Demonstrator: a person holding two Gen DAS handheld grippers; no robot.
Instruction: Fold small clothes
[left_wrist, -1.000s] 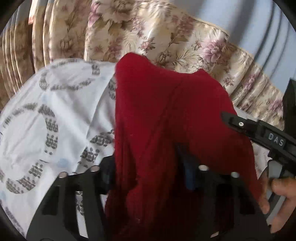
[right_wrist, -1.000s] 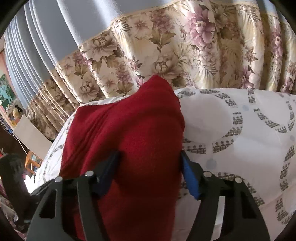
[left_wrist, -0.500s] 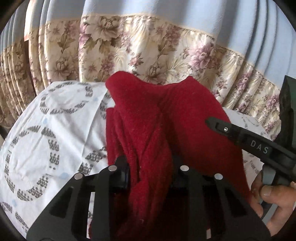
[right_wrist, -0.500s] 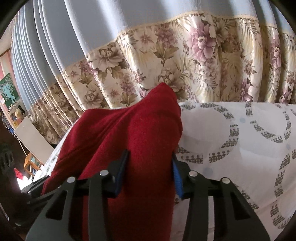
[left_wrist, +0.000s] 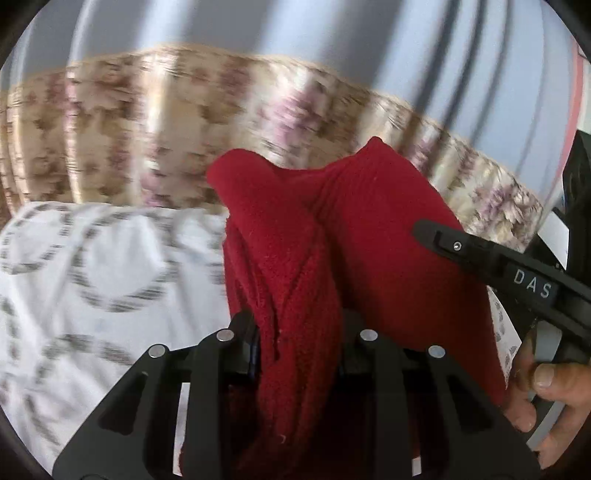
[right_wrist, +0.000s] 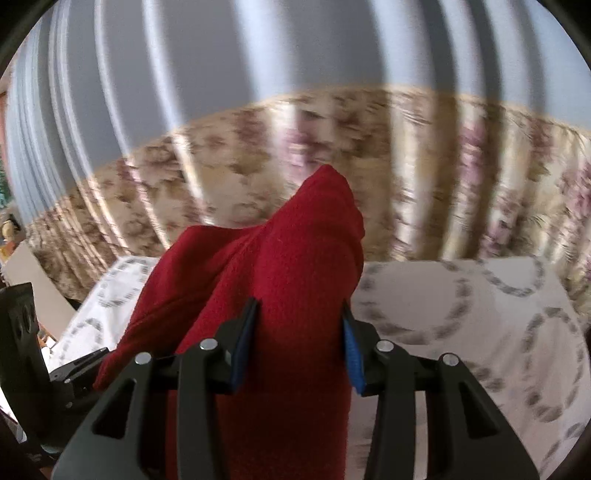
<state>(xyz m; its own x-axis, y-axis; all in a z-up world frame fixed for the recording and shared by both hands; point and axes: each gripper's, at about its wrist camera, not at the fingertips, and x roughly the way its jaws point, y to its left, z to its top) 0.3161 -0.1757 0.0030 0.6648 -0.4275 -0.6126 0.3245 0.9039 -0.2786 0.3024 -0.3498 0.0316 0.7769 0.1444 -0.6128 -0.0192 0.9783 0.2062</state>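
A red knitted garment (left_wrist: 332, 236) hangs between my two grippers, lifted above the bed. My left gripper (left_wrist: 297, 328) is shut on one bunched corner of it. My right gripper (right_wrist: 299, 328) is shut on another corner of the red garment (right_wrist: 295, 266), with cloth standing up past the blue pads (right_wrist: 352, 350). The right gripper's finger (left_wrist: 491, 258) shows at the right of the left wrist view, against the cloth. The part of the garment below the jaws is hidden.
A white bedsheet (left_wrist: 92, 280) with grey ring patterns lies below; it also shows in the right wrist view (right_wrist: 480, 317). A floral and blue curtain (right_wrist: 332, 129) hangs close behind the bed. Furniture (right_wrist: 22, 280) stands at far left.
Both grippers have closed tighter on the red garment and lifted it upward. The views tilted up, showing more curtain and less bed. The frames are now motion-blurred.
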